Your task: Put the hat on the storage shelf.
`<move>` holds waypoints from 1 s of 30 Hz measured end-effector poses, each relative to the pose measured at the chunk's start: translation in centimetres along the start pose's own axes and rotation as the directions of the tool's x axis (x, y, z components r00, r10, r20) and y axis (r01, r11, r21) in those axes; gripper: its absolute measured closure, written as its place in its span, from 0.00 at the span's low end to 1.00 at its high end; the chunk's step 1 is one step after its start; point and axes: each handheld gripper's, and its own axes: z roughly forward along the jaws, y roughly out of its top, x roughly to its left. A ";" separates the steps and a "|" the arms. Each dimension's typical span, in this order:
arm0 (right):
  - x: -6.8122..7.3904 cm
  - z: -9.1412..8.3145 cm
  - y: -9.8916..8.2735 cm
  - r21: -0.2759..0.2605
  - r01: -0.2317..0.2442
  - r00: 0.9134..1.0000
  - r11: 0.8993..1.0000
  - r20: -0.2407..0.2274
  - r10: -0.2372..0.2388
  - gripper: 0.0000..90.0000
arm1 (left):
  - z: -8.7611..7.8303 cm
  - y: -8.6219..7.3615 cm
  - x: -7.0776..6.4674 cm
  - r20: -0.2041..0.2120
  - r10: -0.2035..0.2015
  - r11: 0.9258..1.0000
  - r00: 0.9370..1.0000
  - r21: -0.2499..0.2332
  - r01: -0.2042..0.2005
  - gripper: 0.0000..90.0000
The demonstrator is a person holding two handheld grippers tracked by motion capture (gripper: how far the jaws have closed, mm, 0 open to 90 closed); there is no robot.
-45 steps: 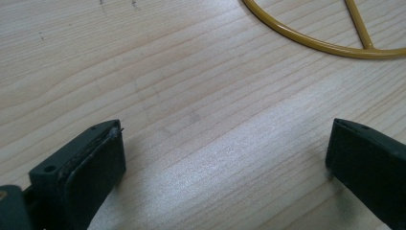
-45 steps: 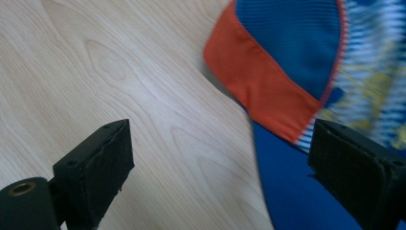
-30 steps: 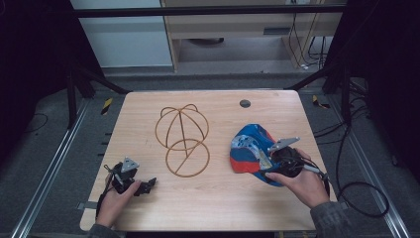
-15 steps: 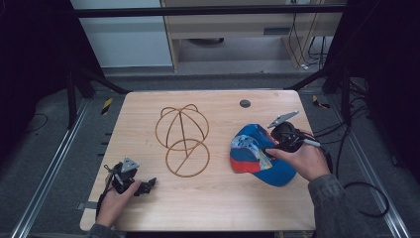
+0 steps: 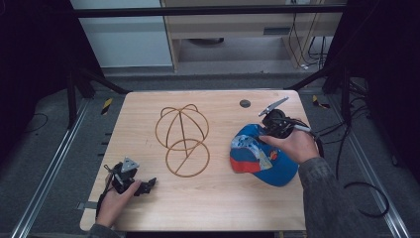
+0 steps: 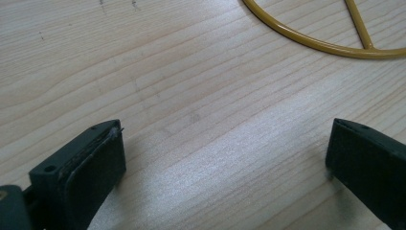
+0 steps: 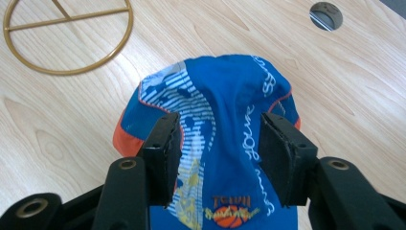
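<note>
Cap (image 7: 225, 143), blue with orange trim and printed panels: lying on right half of table (image 5: 218, 213), brim toward near edge, just right of wire stand. Right gripper (image 7: 219, 155): jaws apart, straddling the crown fabric, not yet closed; likely lined up to pinch and lift. Wire stand (image 5: 182, 139), gold, dome over ring base: mid-table, bare, probably the cap's destination. Left gripper (image 6: 225, 167): jaws wide apart over bare wood near front-left corner, holding nothing, seemingly parked clear of the work.

Left tool (image 5: 146, 185) open (low) — right tool (image 5: 265, 130) parted.
</note>
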 end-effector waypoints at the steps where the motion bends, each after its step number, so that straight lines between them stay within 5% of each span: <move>1: 0.0 0.2 0.1 -0.001 -0.001 1.000 1.000 -0.002 0.001 0.55 | 0.0 0.0 0.0 0.000 0.000 1.000 1.000 0.000 0.000 0.00; 30: -1.8 4.5 0.3 0.077 -0.027 0.999 0.997 -0.036 0.029 0.64 | 0.0 0.0 0.0 0.001 -0.002 1.000 1.000 0.001 0.002 0.00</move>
